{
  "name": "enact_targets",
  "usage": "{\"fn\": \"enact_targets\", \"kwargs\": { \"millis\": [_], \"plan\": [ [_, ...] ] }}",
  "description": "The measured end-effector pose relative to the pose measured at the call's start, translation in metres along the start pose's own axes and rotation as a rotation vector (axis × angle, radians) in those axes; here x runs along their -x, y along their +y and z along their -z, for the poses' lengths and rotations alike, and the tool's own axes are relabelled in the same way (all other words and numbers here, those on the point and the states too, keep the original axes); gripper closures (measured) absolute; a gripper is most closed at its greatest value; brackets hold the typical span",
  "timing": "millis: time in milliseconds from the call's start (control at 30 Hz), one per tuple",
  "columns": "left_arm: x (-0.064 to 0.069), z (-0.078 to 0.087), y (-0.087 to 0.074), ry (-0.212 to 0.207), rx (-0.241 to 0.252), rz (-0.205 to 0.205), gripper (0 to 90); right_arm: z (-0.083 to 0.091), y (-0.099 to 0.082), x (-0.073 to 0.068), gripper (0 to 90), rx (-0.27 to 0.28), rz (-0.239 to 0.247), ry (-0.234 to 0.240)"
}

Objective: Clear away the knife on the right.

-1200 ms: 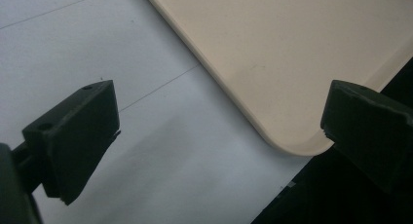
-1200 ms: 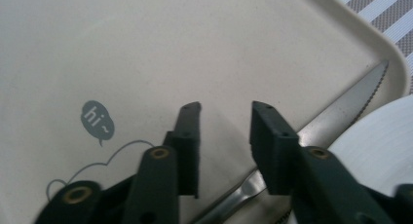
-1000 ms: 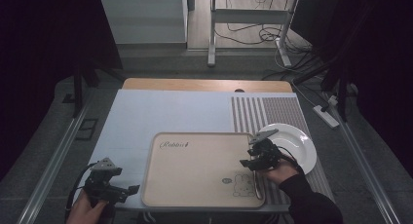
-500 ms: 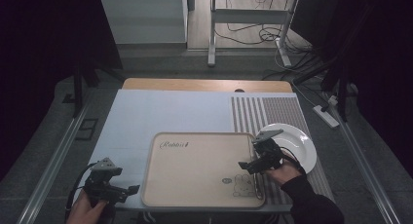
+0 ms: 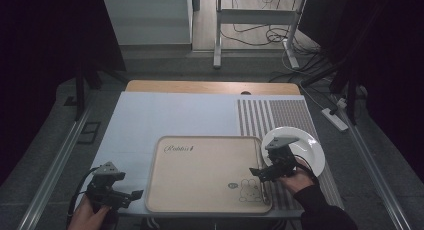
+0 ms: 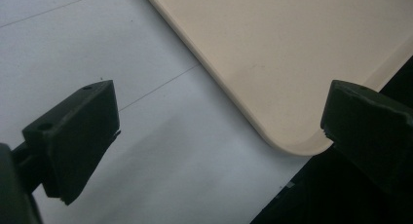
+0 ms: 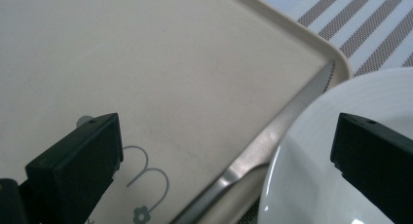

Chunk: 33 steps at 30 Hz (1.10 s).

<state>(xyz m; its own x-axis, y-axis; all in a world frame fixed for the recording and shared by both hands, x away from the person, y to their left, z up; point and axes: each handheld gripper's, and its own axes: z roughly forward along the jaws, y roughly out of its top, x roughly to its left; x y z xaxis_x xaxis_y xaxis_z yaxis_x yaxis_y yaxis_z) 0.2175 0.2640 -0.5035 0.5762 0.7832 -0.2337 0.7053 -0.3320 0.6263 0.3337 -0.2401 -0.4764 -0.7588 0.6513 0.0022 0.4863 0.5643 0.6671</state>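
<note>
Right gripper view looks past wide-parted jaws, which have just been opening with nothing between them, at a knife [image 7: 272, 136] lying along the tray's [image 7: 160, 63] right edge, its blade on the tray floor, the white plate [image 7: 341, 151] just beside. By my reading, the knife has just been set down and let go. From the high view, the left gripper [image 5: 134, 194] hangs released off the tray's near-left corner, the right gripper [image 5: 256, 172] over its right edge. Next comes backing the right gripper off without nudging the knife.
</note>
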Motion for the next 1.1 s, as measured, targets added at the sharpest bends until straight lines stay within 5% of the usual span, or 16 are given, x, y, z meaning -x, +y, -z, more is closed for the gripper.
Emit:
{"fn": "enact_targets", "kwargs": {
  "millis": [467, 1100],
  "plan": [
    [0.0, 0.0, 0.0, -0.002, 0.001, 0.005, 1.7, 0.019, -0.02, 0.003, 0.0, 0.053, -0.042, -0.08],
    [0.0, 0.0, 0.0, -0.004, 0.003, 0.004, 1.7, 0.041, -0.05, 0.008, 0.0, 0.098, -0.145, -0.126]
  ]
}}
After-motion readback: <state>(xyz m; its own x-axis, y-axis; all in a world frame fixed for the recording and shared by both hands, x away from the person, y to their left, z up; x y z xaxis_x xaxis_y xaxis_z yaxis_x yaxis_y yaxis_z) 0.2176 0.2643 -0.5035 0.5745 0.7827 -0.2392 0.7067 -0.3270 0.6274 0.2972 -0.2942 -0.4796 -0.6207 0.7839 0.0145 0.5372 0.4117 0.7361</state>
